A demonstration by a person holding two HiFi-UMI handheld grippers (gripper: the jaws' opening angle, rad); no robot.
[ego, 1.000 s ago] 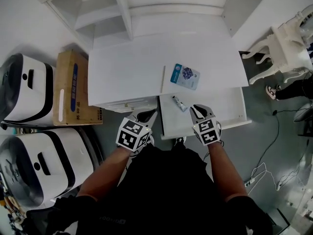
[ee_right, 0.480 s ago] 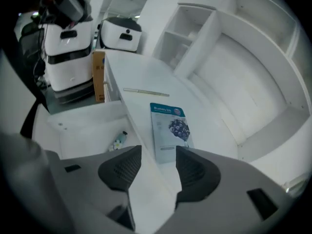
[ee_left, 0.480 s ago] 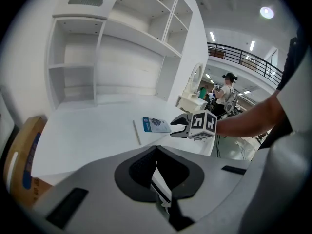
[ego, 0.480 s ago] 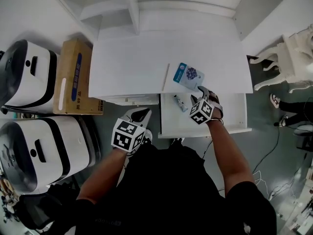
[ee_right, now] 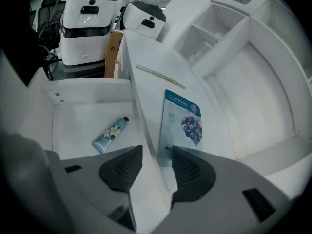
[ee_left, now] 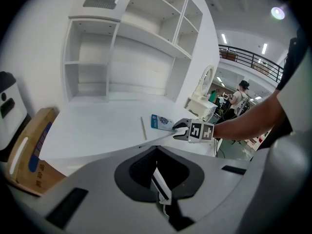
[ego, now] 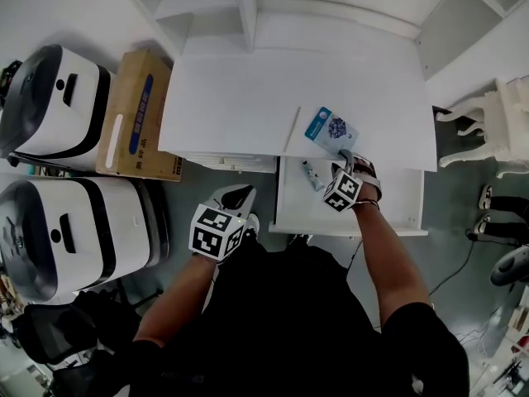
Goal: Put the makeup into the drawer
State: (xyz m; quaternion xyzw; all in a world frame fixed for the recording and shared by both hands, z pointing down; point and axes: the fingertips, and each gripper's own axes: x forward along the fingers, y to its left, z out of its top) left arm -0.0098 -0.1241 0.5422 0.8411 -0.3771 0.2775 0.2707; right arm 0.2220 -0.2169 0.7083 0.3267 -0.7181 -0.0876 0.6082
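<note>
A blue face-mask packet (ego: pixel 331 130) (ee_right: pixel 183 123) lies near the front edge of the white desk (ego: pixel 240 98). A thin stick (ego: pixel 292 130) lies to its left. Below that edge the drawer (ego: pixel 388 209) stands open, with a small flowered tube (ego: pixel 312 174) (ee_right: pixel 110 133) lying in it. My right gripper (ego: pixel 345 162) (ee_right: pixel 157 162) is open. Its jaws straddle the desk's edge at the packet's near corner, one over the packet and one over the drawer, and they press on nothing. My left gripper (ego: pixel 235 195) (ee_left: pixel 156 152) hangs shut and empty, left of the drawer and off the desk.
A cardboard box (ego: pixel 136 114) and two white machines (ego: pixel 50 98) (ego: pixel 66 238) stand left of the desk. White shelves (ego: pixel 248 7) rise at the back. A white chair (ego: pixel 512 114) is at the right. A person (ee_left: pixel 241 89) stands far off.
My right gripper has gone from above the drawer's front to the desk edge by the packet, rolled over, and its jaws have opened. The left gripper has barely shifted.
</note>
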